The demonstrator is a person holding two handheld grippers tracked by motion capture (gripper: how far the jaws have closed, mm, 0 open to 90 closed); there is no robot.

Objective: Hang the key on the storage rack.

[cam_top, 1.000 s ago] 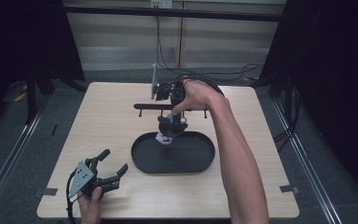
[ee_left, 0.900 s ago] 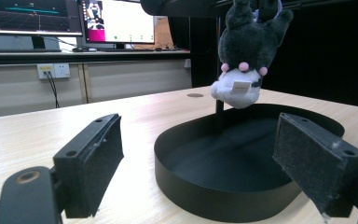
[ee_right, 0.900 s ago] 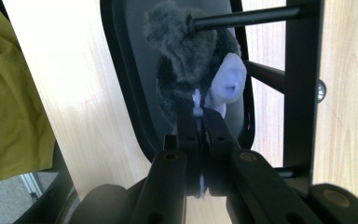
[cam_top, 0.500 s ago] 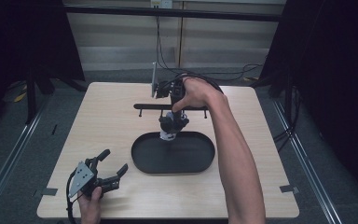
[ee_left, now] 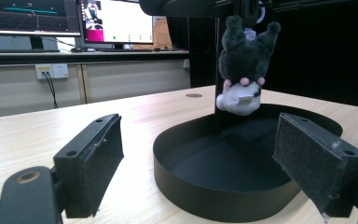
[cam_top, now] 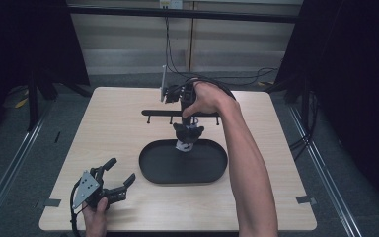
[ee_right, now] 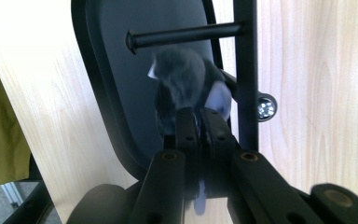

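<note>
Pale wood forms the table point(cam_top: 103, 128), on which a black oval tray point(cam_top: 153, 173) and a black peg rack point(cam_top: 158, 113) stand. A small dark plush toy point(cam_top: 187, 136) is held by the right gripper point(cam_top: 191, 123), whose jaws are clamped on its top; it hangs just above the tray's far rim, beside the rack. It is judged lifted but not yet hung on a peg. The left gripper point(cam_top: 118, 177) rests near the table's front edge, jaws apart and empty.

left gripper point(cam_top: 117, 181) resting jaws wide apart by the table's near left corner, right gripper point(cam_top: 189, 129) pointing down, jaws pinched tight, right forearm stretched forward
</note>
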